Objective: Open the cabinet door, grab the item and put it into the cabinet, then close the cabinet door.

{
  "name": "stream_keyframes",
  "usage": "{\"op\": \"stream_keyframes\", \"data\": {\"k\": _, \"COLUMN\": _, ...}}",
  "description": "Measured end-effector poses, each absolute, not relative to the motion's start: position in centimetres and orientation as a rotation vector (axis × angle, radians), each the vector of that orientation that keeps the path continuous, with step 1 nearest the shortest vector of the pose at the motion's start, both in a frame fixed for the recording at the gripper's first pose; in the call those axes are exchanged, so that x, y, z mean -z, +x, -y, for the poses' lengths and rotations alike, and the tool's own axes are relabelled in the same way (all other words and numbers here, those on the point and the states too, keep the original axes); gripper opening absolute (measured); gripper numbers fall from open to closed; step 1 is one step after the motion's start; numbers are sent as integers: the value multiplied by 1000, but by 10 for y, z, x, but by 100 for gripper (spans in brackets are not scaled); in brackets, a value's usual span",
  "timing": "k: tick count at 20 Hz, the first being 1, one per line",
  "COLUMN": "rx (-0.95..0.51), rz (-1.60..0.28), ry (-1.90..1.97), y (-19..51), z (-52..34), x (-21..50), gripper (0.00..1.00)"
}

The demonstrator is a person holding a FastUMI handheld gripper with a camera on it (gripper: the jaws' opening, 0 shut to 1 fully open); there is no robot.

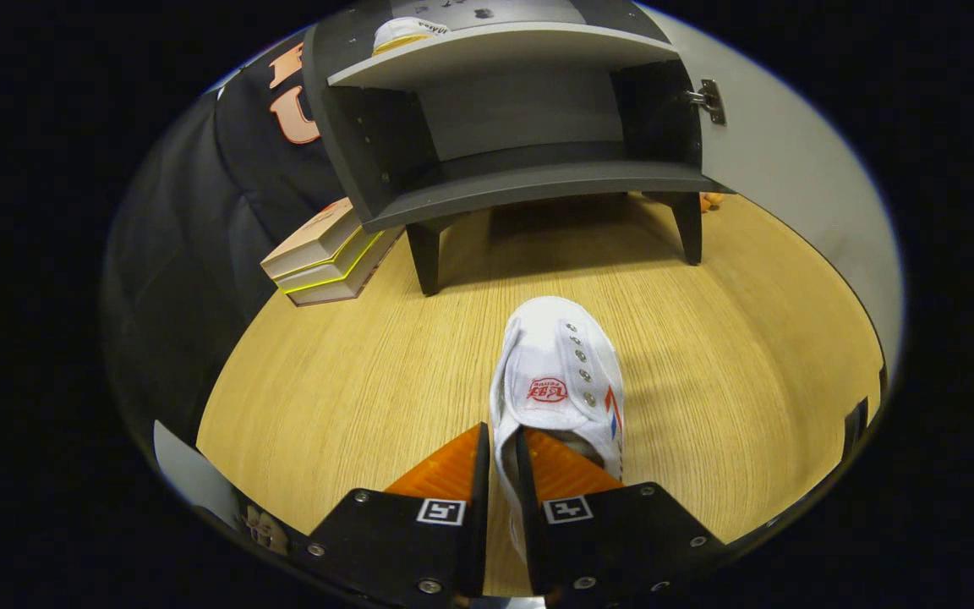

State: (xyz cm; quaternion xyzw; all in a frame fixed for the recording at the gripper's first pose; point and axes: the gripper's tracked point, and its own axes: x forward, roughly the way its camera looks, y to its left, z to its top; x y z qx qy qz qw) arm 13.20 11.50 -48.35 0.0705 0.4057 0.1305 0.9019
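The tongs (501,457) carry two black angular mounting plates studded with silver screws, each bearing a small square black-and-white marker tag, with ribbed wedge-shaped fingers (445,474).

The gripper (501,448) points forward and somewhat downward, its jaws drawn close together with only a narrow gap between them. Both fingers (453,474) seem to press on the heel wall of the white shoe (559,381).
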Motion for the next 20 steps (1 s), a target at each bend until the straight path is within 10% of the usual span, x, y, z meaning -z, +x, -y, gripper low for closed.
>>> {"op": "stream_keyframes", "data": {"k": 20, "rx": -247, "rz": -772, "ry": 78, "y": 137, "z": -100, "x": 449, "gripper": 1}}
